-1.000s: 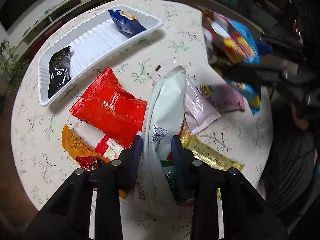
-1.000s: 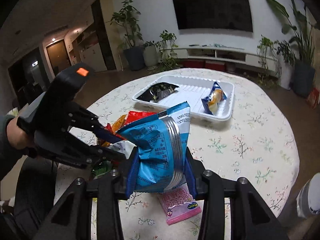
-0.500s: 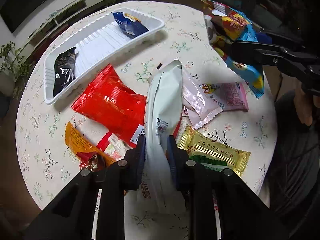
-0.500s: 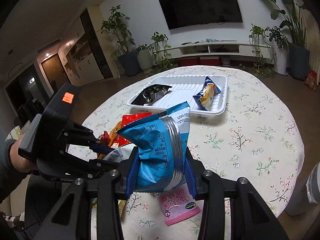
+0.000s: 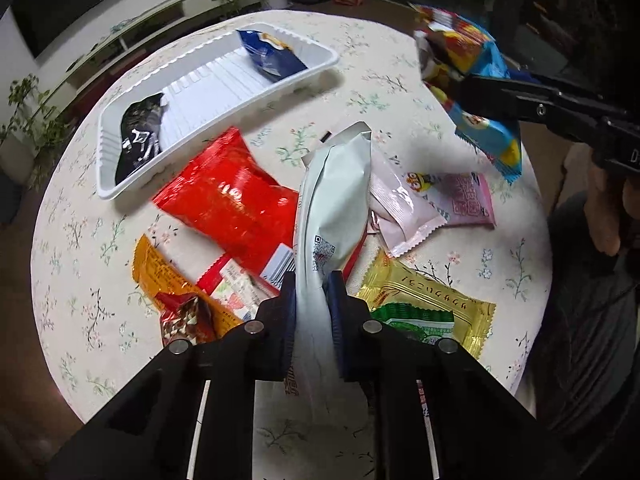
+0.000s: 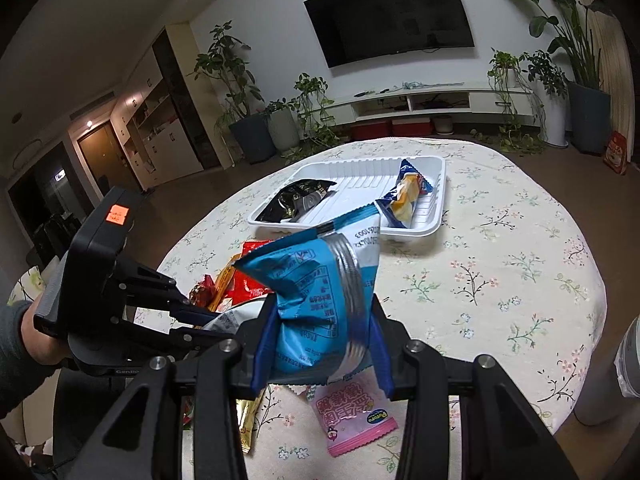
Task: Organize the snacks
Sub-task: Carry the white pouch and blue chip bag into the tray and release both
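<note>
We see the pale green packet (image 5: 332, 200) partly cut off behind our left gripper (image 5: 311, 292), whose fingers clamp it above the desk (image 5: 400, 88); our right gripper (image 6: 322, 320) pinches the blue bag (image 6: 316, 292).

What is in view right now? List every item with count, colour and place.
white tray: 1, white, far side of table
black packet: 1, black, tray's left end
dark blue packet: 1, blue and yellow, tray's right end
red bag: 1, red, table, before the tray
orange packet: 1, orange, beside the left gripper
gold packet: 1, gold and green, table's near right
pink packets: 2, pink, right of centre
pale green bag: 1, in left gripper, shut on it
light blue bag: 1, in right gripper
</note>
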Demonstrator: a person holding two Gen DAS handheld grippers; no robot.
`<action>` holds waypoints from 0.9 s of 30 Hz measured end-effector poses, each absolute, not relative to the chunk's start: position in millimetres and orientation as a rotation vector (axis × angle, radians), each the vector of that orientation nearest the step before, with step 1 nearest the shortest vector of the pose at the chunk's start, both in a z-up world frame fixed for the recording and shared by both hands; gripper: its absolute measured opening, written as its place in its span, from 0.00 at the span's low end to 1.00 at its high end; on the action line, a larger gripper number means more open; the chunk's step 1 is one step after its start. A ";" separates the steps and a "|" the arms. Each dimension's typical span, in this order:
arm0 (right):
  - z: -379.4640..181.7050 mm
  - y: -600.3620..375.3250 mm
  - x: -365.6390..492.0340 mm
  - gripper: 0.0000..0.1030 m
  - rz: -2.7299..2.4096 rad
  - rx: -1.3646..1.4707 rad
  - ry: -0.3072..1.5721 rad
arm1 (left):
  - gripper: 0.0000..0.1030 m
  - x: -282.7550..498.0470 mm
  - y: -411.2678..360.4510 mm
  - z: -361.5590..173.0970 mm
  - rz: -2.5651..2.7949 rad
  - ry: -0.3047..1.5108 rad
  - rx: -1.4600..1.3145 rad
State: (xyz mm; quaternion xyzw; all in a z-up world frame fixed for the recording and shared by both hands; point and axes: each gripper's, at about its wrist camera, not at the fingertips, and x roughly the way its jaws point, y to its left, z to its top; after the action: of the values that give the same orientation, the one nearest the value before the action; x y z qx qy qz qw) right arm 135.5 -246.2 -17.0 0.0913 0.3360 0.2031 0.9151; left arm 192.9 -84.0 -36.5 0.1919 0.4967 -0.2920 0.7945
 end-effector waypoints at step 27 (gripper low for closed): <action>59.4 -233.5 231.9 0.43 0.348 0.272 0.718 | 0.13 372.4 26.5 66.3 -0.450 0.943 -0.161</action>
State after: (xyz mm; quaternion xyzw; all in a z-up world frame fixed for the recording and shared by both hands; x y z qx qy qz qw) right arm 231.9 -233.5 59.4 0.1322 0.3485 0.1689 0.9124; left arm 372.4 26.5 66.3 -0.0769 0.4499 -0.2146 0.8635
